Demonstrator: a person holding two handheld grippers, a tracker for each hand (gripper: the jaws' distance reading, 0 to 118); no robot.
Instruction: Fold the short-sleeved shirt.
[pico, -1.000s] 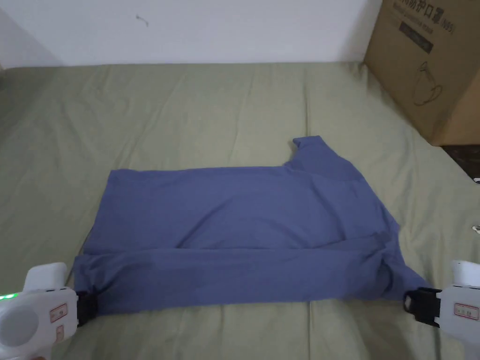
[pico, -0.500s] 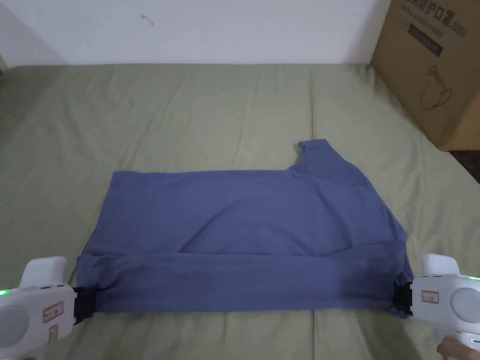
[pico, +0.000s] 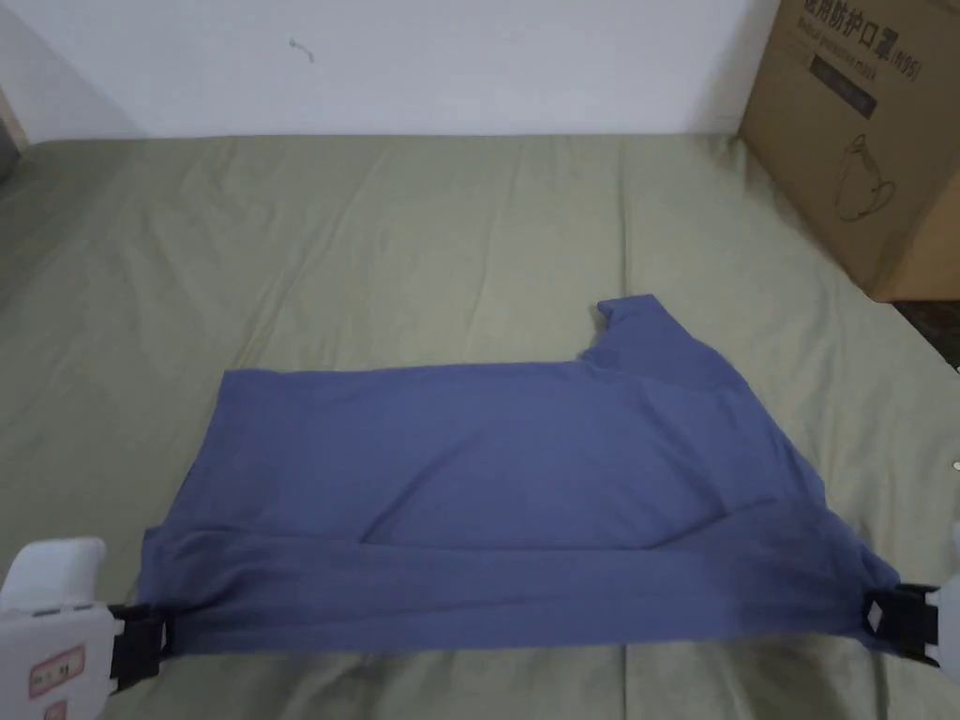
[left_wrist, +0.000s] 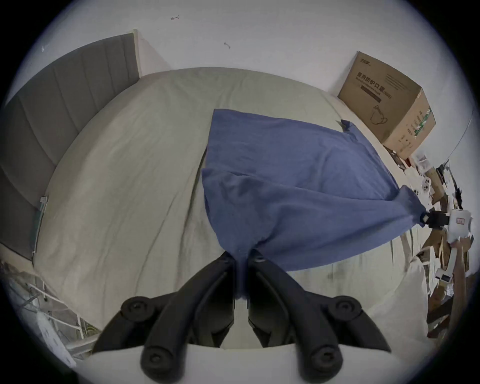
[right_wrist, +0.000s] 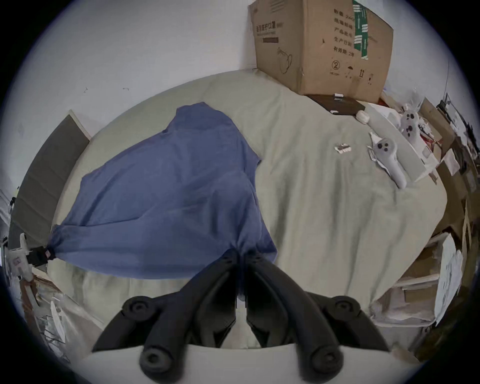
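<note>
The shirt (pico: 506, 487) lies mid-bed (pico: 422, 225), its near band doubled over toward 12 o'clock. Half a second ago that band sat slack between the claws; now it is drawn taut, its 4 o'clock corner pulled out to a point. The left gripper (pico: 150, 642), at 8 o'clock, has its jaws closed on the hem-end corner; in the left gripper view (left_wrist: 241, 262) blue cloth is pinched between them. The right gripper (pico: 895, 621), at 4 o'clock, is likewise clamped on the sleeve-end corner (right_wrist: 240, 256). I take it the fold is being tensioned before it is laid down or carried farther; one sleeve still juts out at 1 o'clock. The one container, a box (pico: 862, 131) at 2 o'clock, is closed; its contents cannot be told.
</note>
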